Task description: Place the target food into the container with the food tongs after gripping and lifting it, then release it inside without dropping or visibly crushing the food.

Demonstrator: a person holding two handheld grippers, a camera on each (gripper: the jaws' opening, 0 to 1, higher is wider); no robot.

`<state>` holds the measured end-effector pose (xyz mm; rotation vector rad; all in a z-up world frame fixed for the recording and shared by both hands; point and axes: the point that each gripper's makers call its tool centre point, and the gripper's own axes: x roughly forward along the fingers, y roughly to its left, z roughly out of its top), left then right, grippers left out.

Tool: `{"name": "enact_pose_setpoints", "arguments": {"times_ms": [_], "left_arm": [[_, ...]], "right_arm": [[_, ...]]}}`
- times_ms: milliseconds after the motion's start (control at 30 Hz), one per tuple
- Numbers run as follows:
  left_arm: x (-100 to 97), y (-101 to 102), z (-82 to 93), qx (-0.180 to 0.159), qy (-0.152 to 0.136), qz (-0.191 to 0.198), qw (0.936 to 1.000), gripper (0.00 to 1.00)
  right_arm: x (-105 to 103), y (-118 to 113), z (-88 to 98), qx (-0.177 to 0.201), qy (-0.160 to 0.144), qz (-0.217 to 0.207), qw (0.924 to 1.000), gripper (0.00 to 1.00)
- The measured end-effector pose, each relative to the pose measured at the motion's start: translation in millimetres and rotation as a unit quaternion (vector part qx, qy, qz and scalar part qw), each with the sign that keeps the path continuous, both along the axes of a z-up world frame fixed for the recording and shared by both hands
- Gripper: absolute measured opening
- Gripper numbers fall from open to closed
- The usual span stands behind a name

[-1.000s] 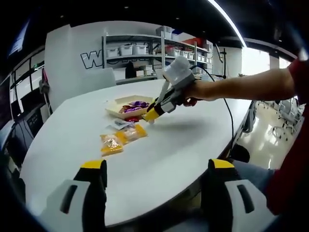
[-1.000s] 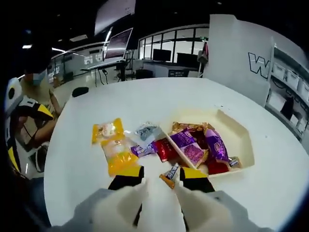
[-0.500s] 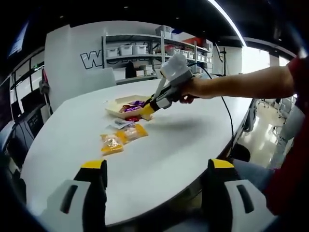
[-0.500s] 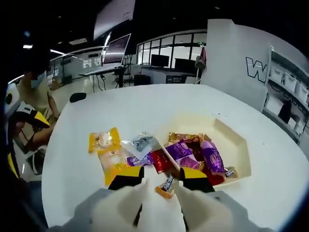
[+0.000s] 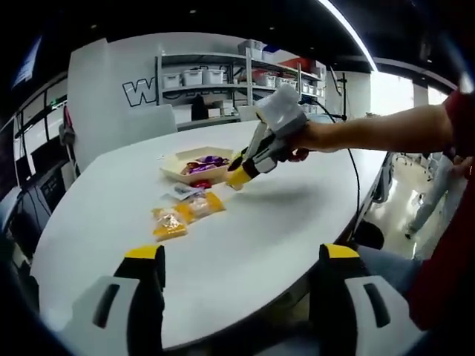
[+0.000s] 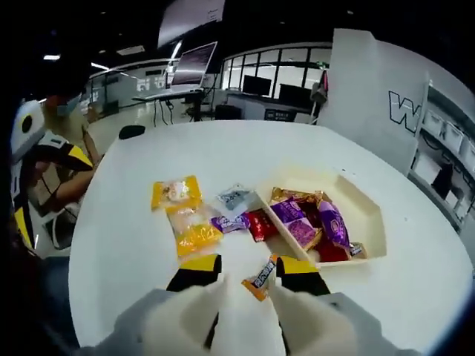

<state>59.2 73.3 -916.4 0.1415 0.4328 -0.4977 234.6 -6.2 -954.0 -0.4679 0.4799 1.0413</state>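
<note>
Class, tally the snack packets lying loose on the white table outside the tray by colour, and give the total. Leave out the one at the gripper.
Yellow/orange packets: 2
Clear silvery packet: 1
Purple packet: 1
Red packet: 1
Total: 5

— what's around the scene, apart from the job itself?

— a white rounded worktop (image 5: 252, 222). beyond it in the left gripper view, metal shelving (image 5: 237, 81) loaded with white bins, beside a white wall panel with a large letter "w" (image 5: 137, 93).

— and on the other side?

— in the right gripper view, a hanging monitor (image 6: 194, 63) over desks, a row of dark windows (image 6: 274, 74), and a black office chair (image 6: 132, 131) just past the worktop's far edge. a bright ceiling light strip (image 5: 349, 33) runs overhead.
</note>
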Motion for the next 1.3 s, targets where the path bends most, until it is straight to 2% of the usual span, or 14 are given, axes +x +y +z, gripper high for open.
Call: {"name": "enact_pose_setpoints", "arguments": {"times_ms": [100, 167, 267, 333, 433, 533, 667, 833, 900, 1300], "left_arm": [[0.1, -1.3, 0.6, 0.0, 0.0, -0.002, 1.0, 0.83], [0.9, -1.3, 0.1, 0.001, 0.0, -0.002, 1.0, 0.83], [1.8, -2.5, 2.4, -0.006, -0.004, -0.002, 1.0, 0.83], [2.1, -2.7, 3.1, -0.007, -0.005, -0.002, 1.0, 0.84], [2.2, -1.4, 3.4, -0.007, -0.006, 0.0, 1.0, 0.83], [1.2, -0.1, 3.1, -0.009, -0.005, 0.002, 0.9999, 0.83], [-0.9, 4.2, 1.9, -0.006, -0.003, 0.005, 1.0, 0.84], [-1.1, 7.8, 4.0, -0.006, -0.005, 0.01, 0.9999, 0.84], [-0.8, 8.8, 4.2, -0.004, -0.005, 0.011, 0.9999, 0.84], [-0.7, 7.7, 6.0, -0.001, -0.006, 0.01, 0.9999, 0.84]], "right_arm": [[-10.0, -1.9, 3.5, 0.014, 0.022, 0.012, 0.9996, 0.24], [-11.5, -1.3, 11.3, 0.042, 0.037, 0.015, 0.9983, 0.24], [5.2, -10.5, 20.3, 0.051, 0.028, -0.022, 0.998, 0.24], [16.9, -16.6, 19.7, 0.056, 0.043, -0.065, 0.9954, 0.24], [20.4, -12.0, 17.0, 0.072, 0.066, -0.088, 0.9913, 0.25], [17.5, -6.9, 7.1, 0.05, 0.059, -0.086, 0.9933, 0.25], [14.9, -2.8, 1.8, 0.043, 0.059, -0.089, 0.9934, 0.25], [15.6, -5.7, -9.7, 0.012, 0.051, -0.081, 0.9953, 0.25], [16.3, -7.8, -6.8, 0.026, 0.06, -0.088, 0.994, 0.25], [16.1, -12.9, -4.0, 0.045, 0.06, -0.096, 0.9926, 0.19]]}}
